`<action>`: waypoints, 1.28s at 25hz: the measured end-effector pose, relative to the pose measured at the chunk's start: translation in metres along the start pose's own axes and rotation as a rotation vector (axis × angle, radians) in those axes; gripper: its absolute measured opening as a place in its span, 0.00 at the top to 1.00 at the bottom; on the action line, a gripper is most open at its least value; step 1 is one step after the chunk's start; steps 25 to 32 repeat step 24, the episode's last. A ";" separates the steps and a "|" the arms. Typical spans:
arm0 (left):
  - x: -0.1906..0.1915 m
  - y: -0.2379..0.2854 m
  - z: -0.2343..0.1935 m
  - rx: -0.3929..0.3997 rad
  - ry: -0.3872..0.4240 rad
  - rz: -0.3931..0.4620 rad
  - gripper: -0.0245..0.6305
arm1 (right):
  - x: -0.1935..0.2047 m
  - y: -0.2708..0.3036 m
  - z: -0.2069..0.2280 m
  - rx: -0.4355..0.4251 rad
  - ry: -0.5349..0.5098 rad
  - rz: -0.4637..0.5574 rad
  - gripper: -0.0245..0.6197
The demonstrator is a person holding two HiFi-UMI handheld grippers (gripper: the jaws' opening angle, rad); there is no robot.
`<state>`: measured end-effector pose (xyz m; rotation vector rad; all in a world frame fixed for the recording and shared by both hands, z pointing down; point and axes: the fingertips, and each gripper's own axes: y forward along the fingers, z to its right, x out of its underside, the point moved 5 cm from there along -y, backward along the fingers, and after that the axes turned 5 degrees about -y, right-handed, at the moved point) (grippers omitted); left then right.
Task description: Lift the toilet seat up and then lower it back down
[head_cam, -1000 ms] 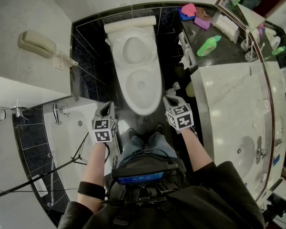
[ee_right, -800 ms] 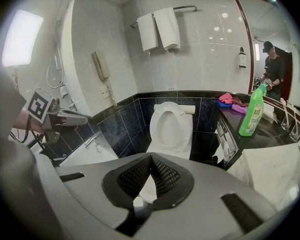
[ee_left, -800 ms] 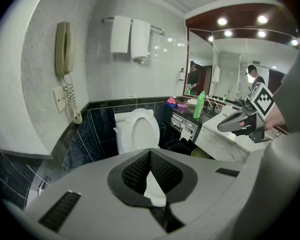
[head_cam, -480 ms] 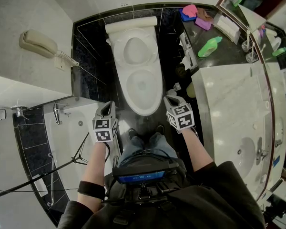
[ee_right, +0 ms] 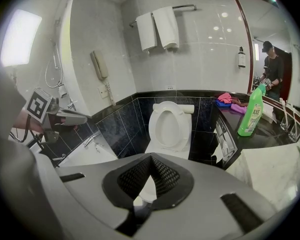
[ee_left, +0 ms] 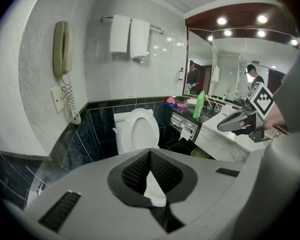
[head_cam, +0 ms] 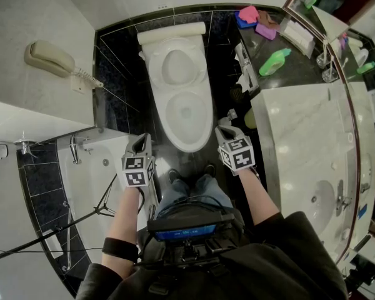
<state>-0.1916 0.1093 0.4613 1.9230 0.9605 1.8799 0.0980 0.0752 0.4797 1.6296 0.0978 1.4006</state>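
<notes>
The white toilet [head_cam: 186,114] stands against the black tiled wall, straight ahead of the person's feet. Its seat [head_cam: 177,65] is raised and leans back on the tank, as the left gripper view [ee_left: 138,131] and the right gripper view [ee_right: 169,126] also show. My left gripper [head_cam: 139,144] hovers near the bowl's front left, apart from it, shut and holding nothing. My right gripper [head_cam: 224,132] hangs by the bowl's front right, also shut and bare. Each gripper shows in the other's view: the right gripper [ee_left: 229,125] and the left gripper [ee_right: 76,118].
A marble counter [head_cam: 300,124] with a green bottle [head_cam: 274,60] and pink cloths [head_cam: 253,14] runs along the right. A bathtub [head_cam: 90,167] and a tripod [head_cam: 81,217] lie on the left. A wall phone [head_cam: 50,58] hangs above the tub. Towels [ee_right: 159,29] hang over the toilet.
</notes>
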 end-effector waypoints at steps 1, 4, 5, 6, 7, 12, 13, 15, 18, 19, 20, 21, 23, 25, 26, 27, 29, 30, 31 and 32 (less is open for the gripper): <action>0.000 0.001 0.000 -0.002 0.001 0.001 0.95 | 0.000 0.000 0.001 0.001 -0.002 -0.001 0.96; 0.003 0.001 -0.002 -0.008 0.005 0.004 0.95 | 0.004 0.001 0.003 0.008 -0.009 -0.005 0.96; 0.003 0.001 -0.002 -0.008 0.005 0.003 0.95 | 0.003 0.001 0.003 0.008 -0.009 -0.005 0.96; 0.004 0.002 -0.002 -0.008 0.004 0.003 0.95 | 0.002 0.001 0.003 0.007 -0.008 -0.005 0.96; 0.004 0.002 -0.002 -0.008 0.003 0.003 0.95 | 0.002 0.001 0.003 0.007 -0.007 -0.005 0.96; 0.004 0.002 -0.003 -0.009 -0.002 0.005 0.95 | 0.000 0.001 0.004 0.006 -0.008 -0.004 0.96; 0.004 0.002 -0.003 -0.010 -0.002 0.005 0.95 | 0.000 0.001 0.004 0.006 -0.009 -0.004 0.96; 0.003 0.002 -0.002 -0.011 -0.002 0.007 0.95 | 0.000 0.001 0.004 0.005 -0.009 -0.004 0.96; 0.003 0.003 -0.002 -0.011 -0.003 0.008 0.95 | 0.000 0.001 0.006 0.009 -0.015 -0.003 0.96; 0.003 0.003 -0.002 -0.011 -0.003 0.007 0.95 | 0.000 0.002 0.007 0.012 -0.019 -0.002 0.96; 0.003 0.003 -0.003 -0.010 -0.003 0.006 0.95 | 0.000 0.002 0.007 0.014 -0.022 -0.001 0.96; 0.003 0.004 -0.003 -0.010 -0.004 0.005 0.95 | 0.000 0.003 0.008 0.014 -0.023 0.000 0.96; 0.003 0.005 -0.003 -0.010 -0.004 0.003 0.95 | 0.000 0.003 0.008 0.013 -0.021 -0.001 0.96; 0.003 0.006 -0.003 -0.010 -0.004 0.002 0.95 | 0.000 0.004 0.008 0.013 -0.020 -0.002 0.96; 0.003 0.006 -0.003 -0.010 -0.004 0.002 0.95 | 0.000 0.004 0.008 0.013 -0.020 -0.002 0.96; 0.003 0.006 -0.003 -0.010 -0.004 0.002 0.95 | 0.000 0.004 0.008 0.013 -0.020 -0.002 0.96; 0.003 0.006 -0.003 -0.010 -0.004 0.002 0.95 | 0.000 0.004 0.008 0.013 -0.020 -0.002 0.96; 0.003 0.006 -0.003 -0.010 -0.004 0.002 0.95 | 0.000 0.004 0.008 0.013 -0.020 -0.002 0.96; 0.003 0.006 -0.003 -0.010 -0.004 0.002 0.95 | 0.000 0.004 0.008 0.013 -0.020 -0.002 0.96; 0.003 0.006 -0.003 -0.010 -0.004 0.002 0.95 | 0.000 0.004 0.008 0.013 -0.020 -0.002 0.96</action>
